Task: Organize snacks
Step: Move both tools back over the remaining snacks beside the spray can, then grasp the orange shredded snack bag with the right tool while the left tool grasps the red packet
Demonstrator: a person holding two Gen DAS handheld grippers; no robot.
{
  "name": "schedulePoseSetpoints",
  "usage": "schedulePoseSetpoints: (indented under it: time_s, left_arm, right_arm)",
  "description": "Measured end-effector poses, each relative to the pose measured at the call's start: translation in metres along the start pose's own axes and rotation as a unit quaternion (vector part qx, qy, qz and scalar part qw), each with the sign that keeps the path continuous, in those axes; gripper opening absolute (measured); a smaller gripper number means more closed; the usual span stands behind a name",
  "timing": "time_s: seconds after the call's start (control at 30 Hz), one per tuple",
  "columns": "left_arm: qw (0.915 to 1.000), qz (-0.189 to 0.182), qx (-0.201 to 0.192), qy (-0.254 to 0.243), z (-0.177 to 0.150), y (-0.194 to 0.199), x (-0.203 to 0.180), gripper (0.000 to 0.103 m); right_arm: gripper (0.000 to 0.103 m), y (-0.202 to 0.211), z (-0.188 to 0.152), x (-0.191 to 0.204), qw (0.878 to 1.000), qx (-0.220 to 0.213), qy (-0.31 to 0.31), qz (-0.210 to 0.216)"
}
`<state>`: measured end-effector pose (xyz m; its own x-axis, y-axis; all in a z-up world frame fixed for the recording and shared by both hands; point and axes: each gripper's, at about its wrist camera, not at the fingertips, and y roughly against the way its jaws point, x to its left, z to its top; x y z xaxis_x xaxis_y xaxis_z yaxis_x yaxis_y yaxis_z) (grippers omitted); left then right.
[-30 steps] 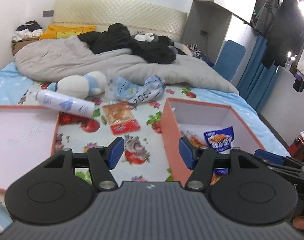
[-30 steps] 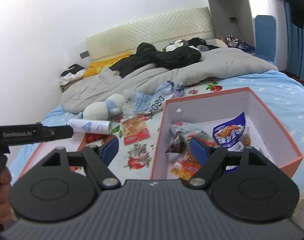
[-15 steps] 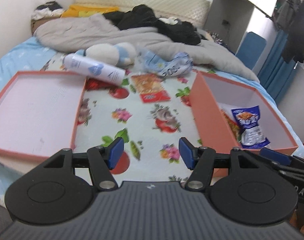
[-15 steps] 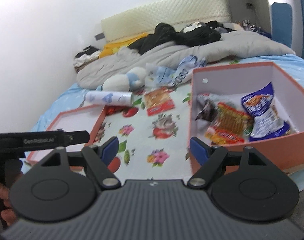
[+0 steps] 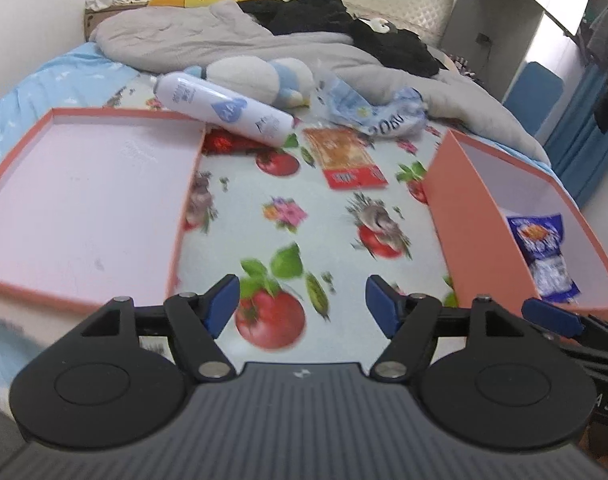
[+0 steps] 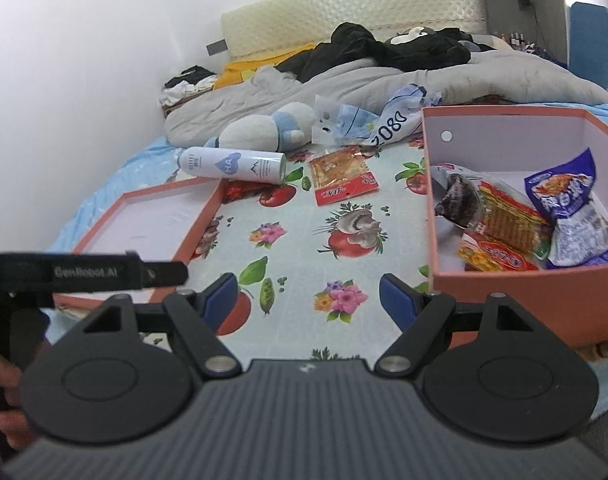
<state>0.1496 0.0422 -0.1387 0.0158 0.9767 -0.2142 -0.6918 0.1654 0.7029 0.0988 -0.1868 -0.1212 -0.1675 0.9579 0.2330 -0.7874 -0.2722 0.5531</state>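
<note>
Snack packet point(image 5: 350, 162), orange-red: left wrist view, upper centre, flat on floral sheet between shallow lid point(image 5: 84, 200) and box point(image 5: 464, 216). Left gripper point(image 5: 302, 304) empty, jaws opening.
Right wrist view: same packet point(image 6: 342, 174) upper centre; right gripper point(image 6: 308, 300) wide, empty.
Risk: thin packet sliding or sheet point(image 6: 288, 256) snagging under the pinch.

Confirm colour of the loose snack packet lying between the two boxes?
Orange with a red bottom band, snack packet; clearest in right wrist view.

Spray can point(image 5: 224, 110), plush toy point(image 5: 260, 80), quilt point(image 5: 192, 40)
</note>
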Motion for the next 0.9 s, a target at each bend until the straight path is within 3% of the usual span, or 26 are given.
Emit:
schedulePoseSetpoints:
  time_s: [0.2,0.43,0.57,0.73,0.9]
  left_arm:
    - [0.9964,0.032,0.006,-0.078,0.047,-0.038,0.003,0.074]
    - [0.9753,0.071,0.013,-0.209,0.094,-0.094,0.005,0.074]
    - [0.9674,0.058,0.019,-0.246,0.118,-0.125,0.012,0.074]
    - [0.9474,0.065,0.032,-0.312,0.135,-0.176,0.011,0.072]
    - [0.9248,0.076,0.046,-0.370,0.134,-0.229,0.010,0.060]
  right_arm:
    - [0.079,-0.042,0.029,0.001,1.000,-0.002,0.023,-0.007]
    - [0.079,-0.101,0.055,0.001,0.999,0.003,0.042,-0.015]
    - [0.079,-0.140,0.061,-0.001,0.999,0.009,0.040,-0.035]
    - [0.079,-0.192,0.068,-0.005,0.998,0.021,0.037,-0.052]
    - [0.079,-0.238,0.072,-0.009,0.996,0.031,0.013,-0.078]
